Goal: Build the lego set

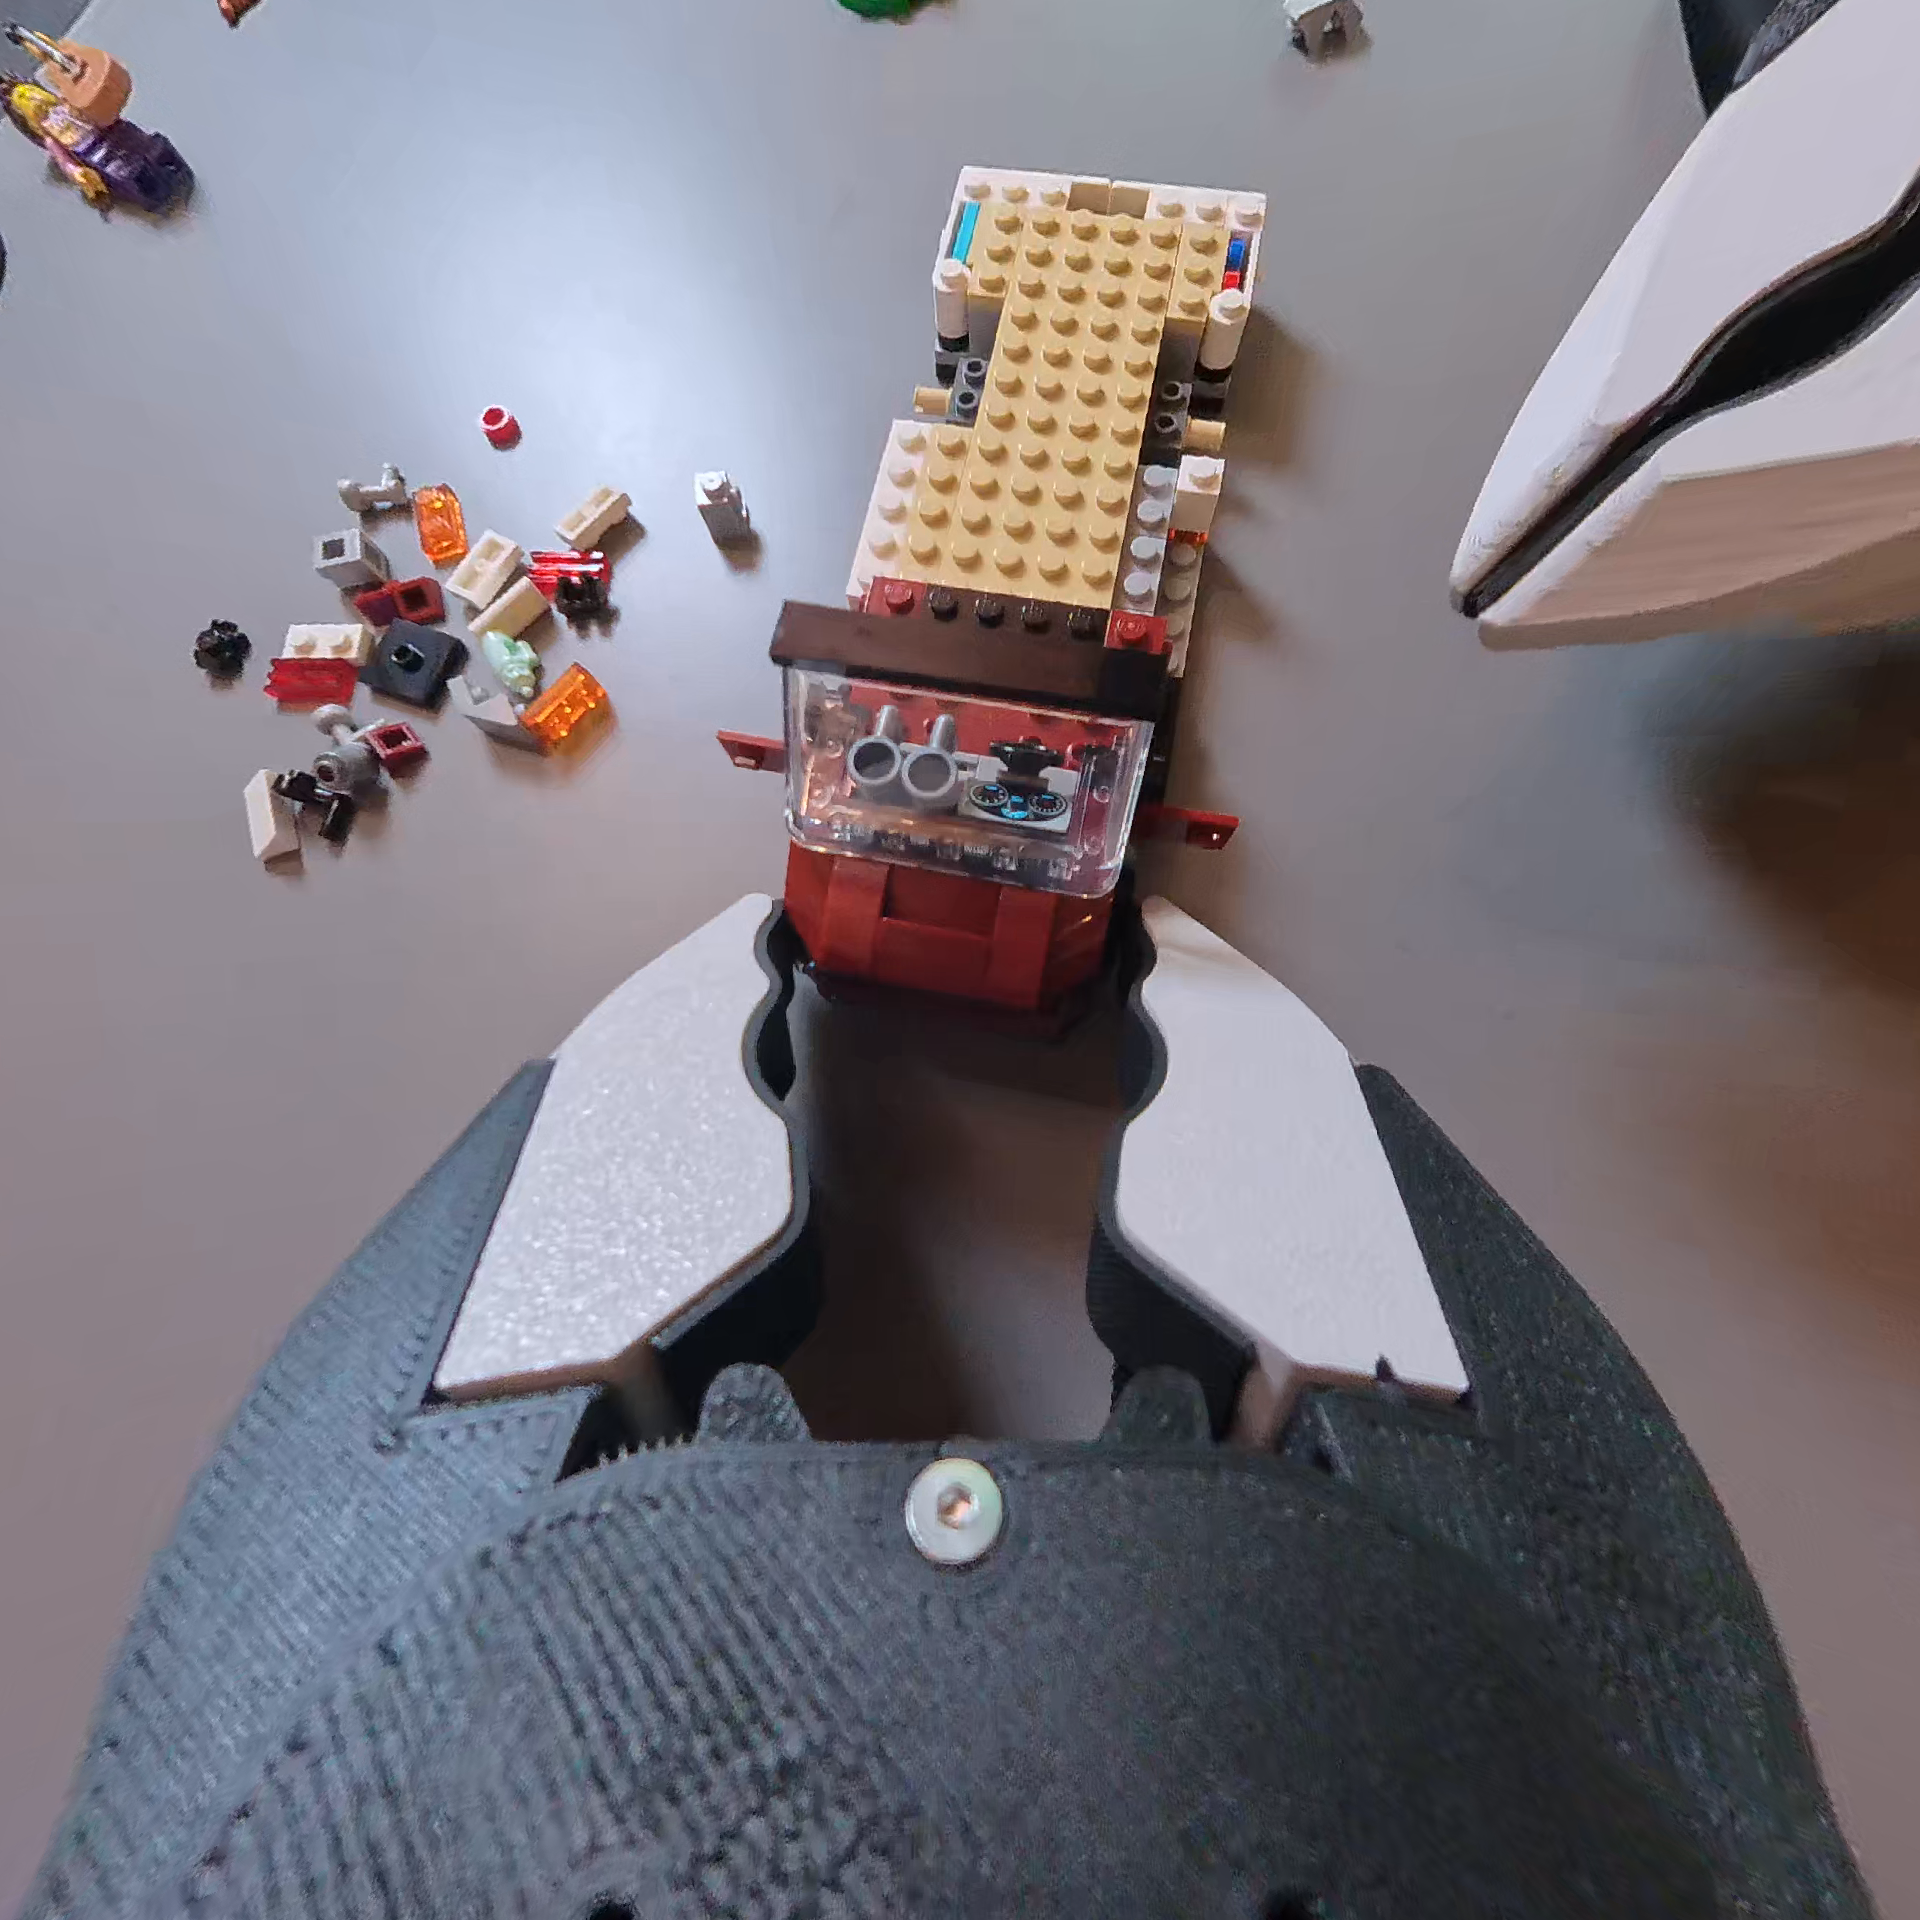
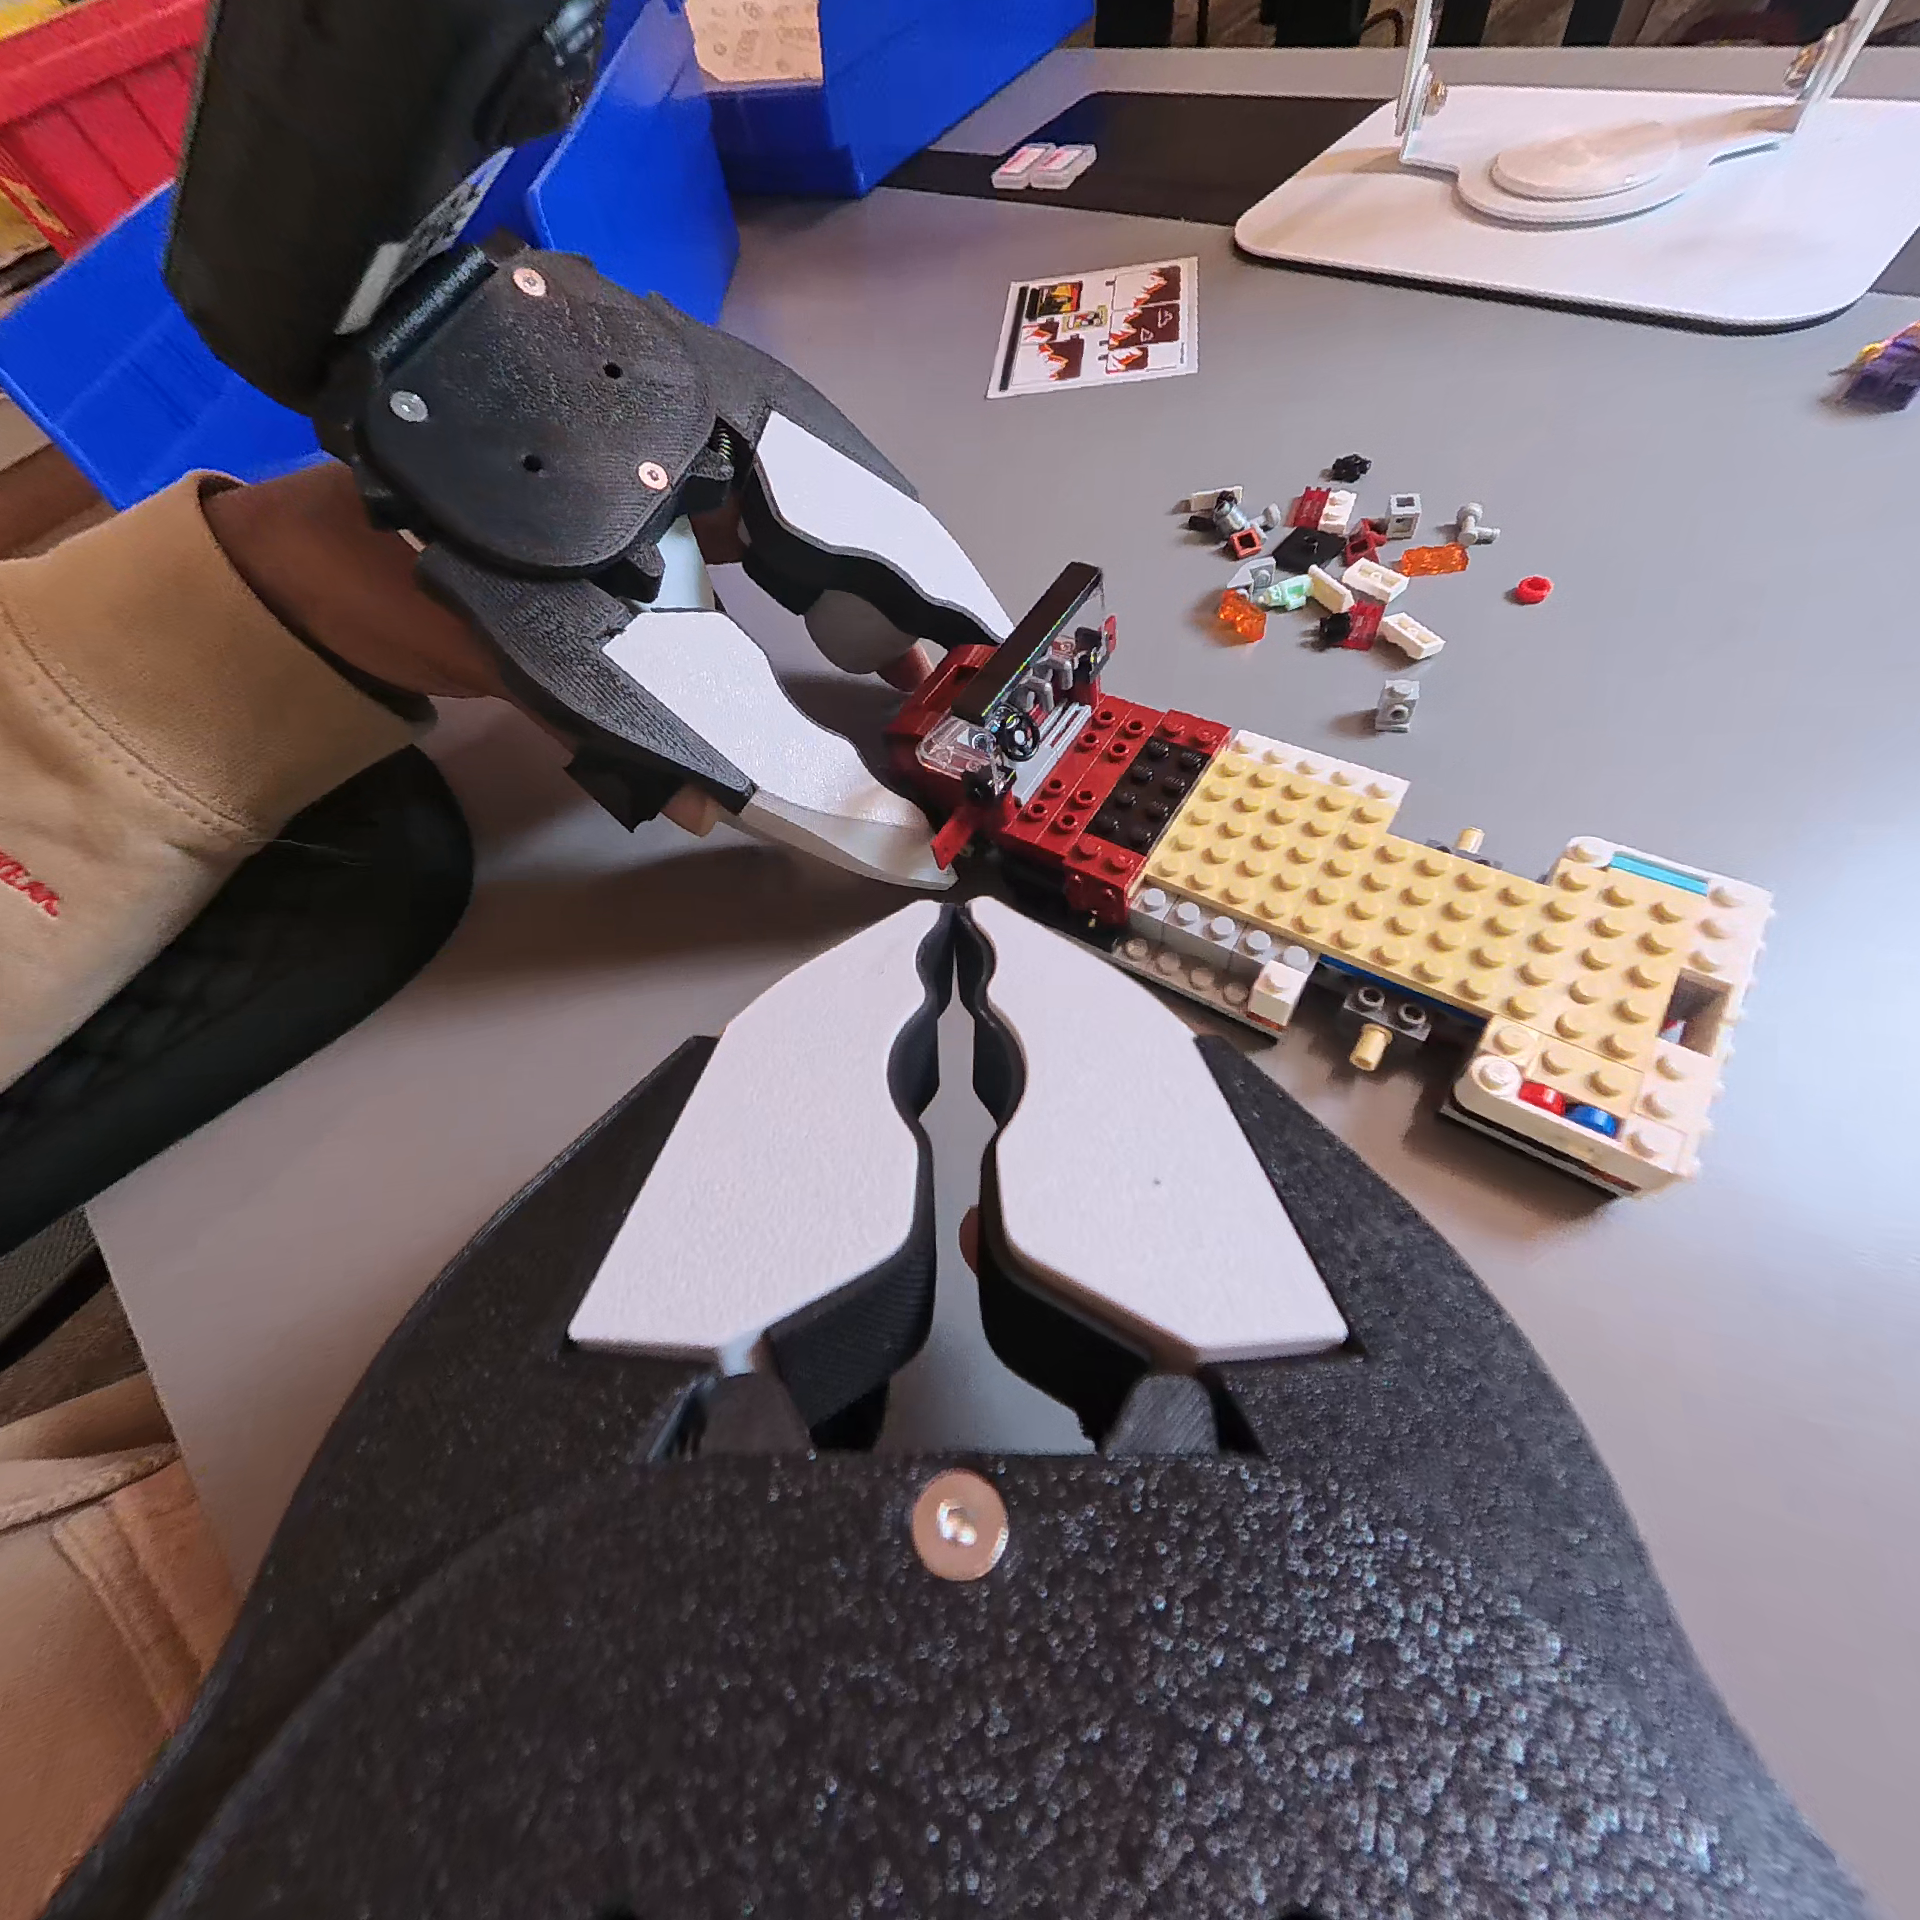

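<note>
Presently: brick truck (image 1: 1039, 540), flat on grey table (image 1: 1455, 1039). Long axis in L wrist view runs 6 to 12 o'clock, red cab nearest, tan studded bed pointing away; in R wrist view it runs 9 to 4 o'clock.
L gripper (image 1: 961, 935): jaws spread, clenched on red cab nose, a pad on either flank.
R gripper (image 2: 956, 914): clenched tight on nothing, tips just beside cab, not touching.
Loose bricks (image 1: 416, 644): 9 o'clock of cab.
R view only: blue bins (image 2: 623, 208), sticker sheet (image 2: 1096, 327), white stand (image 2: 1558, 208), sleeve (image 2: 125, 675).
L view only: purple toy car (image 1: 114, 156), 11 o'clock.
</note>
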